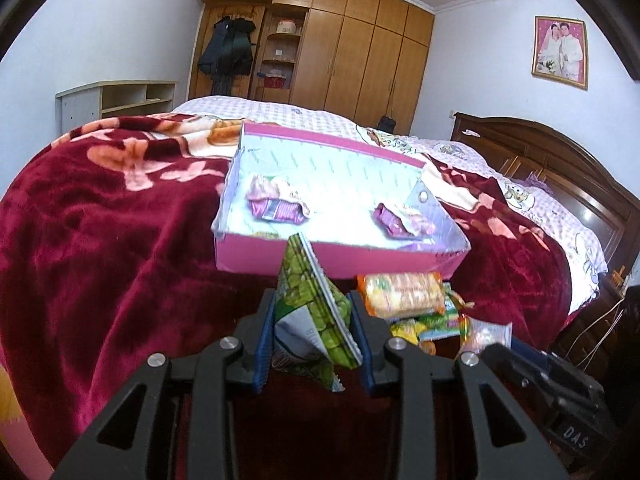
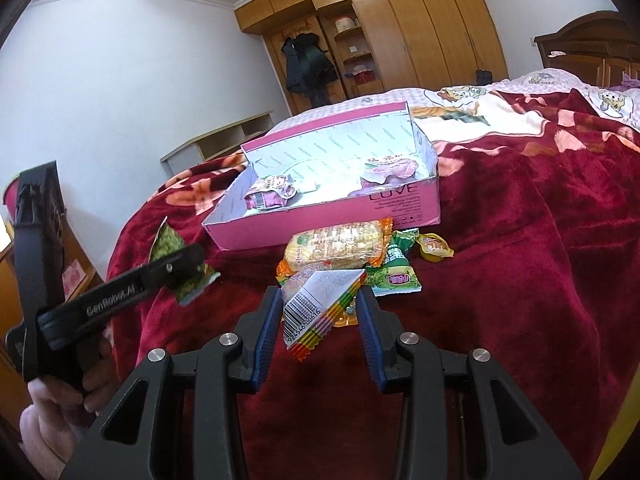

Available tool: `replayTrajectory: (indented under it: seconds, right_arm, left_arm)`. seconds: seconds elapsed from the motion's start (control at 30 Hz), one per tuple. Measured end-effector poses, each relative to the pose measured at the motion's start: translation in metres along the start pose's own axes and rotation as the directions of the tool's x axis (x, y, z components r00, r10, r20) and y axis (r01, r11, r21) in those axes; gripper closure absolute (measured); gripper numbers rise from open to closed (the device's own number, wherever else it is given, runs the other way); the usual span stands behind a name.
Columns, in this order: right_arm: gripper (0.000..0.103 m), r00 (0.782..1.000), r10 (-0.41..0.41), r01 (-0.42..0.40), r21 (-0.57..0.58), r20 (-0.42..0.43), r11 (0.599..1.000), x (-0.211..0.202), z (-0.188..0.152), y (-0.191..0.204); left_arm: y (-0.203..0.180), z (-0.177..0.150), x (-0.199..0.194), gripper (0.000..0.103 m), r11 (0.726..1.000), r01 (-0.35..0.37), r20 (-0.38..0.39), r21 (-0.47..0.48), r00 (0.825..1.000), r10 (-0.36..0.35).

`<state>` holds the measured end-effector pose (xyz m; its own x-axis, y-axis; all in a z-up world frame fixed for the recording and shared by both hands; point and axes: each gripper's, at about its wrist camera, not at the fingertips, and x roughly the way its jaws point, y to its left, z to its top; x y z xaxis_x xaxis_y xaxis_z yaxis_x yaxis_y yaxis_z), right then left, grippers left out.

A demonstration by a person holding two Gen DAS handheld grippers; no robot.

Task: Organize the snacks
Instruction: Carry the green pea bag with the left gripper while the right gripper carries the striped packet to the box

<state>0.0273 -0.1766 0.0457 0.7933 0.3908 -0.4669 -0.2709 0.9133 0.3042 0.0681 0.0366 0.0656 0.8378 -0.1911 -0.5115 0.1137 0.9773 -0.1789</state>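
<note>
The left gripper [image 1: 312,312] pinches a green snack packet [image 1: 316,300] between its blue pads, the packet standing up on edge above the dark red blanket [image 1: 100,240] on the bed. Beyond it, in the left wrist view, an open pink box [image 1: 280,256] sits on the blanket with two purple-wrapped snacks [image 1: 276,204] on its pale floor, one toward the left wall, one toward the right. Just in front of the box's near wall, an orange-ended biscuit pack [image 1: 404,292] tops a small heap of loose snacks. The right gripper's dark body shows at the lower right edge.

In the right wrist view, the right gripper [image 2: 320,320] clamps a rainbow-striped packet [image 2: 316,312], barcode side up, clear of the blanket. The biscuit pack [image 2: 340,250] lies just behind it against the box's [image 2: 320,228] near wall, with a green packet [image 2: 396,276] and a small yellow sweet [image 2: 434,248] beside it. At the left, the left gripper [image 2: 176,264], carried in a person's hand [image 2: 44,412], grips the green snack packet [image 2: 168,246] near the blanket's left edge.
</note>
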Motion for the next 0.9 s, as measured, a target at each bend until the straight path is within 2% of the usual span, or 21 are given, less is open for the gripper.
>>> replayTrajectory:
  seconds: [0.23, 0.47, 0.77, 0.9]
  right_arm:
    - [0.064, 1.0, -0.001, 0.001, -0.011, 0.009, 1.0, 0.002, 0.013, -0.004]
    - [0.064, 1.0, 0.0, 0.0, -0.005, 0.007, 1.0, 0.01, 0.025, -0.014]
    - [0.064, 1.0, 0.002, -0.002, -0.003, 0.011, 1.0, 0.02, 0.04, -0.024]
    - [0.064, 1.0, 0.005, -0.005, -0.002, 0.015, 1.0, 0.024, 0.047, -0.027]
  left_arm:
    - [-0.005, 0.032, 0.013, 0.068, 1.0, 0.006, 0.03, 0.022, 1.0, -0.007]
    - [-0.015, 0.062, 0.049, 0.068, 0.998, 0.031, 0.021, 0.051, 0.999, -0.032]
    - [-0.016, 0.075, 0.087, 0.067, 0.998, -0.002, -0.01, 0.058, 1.0, 0.003]
    - [-0.013, 0.071, 0.105, 0.067, 0.997, -0.058, -0.043, 0.058, 0.997, 0.06]
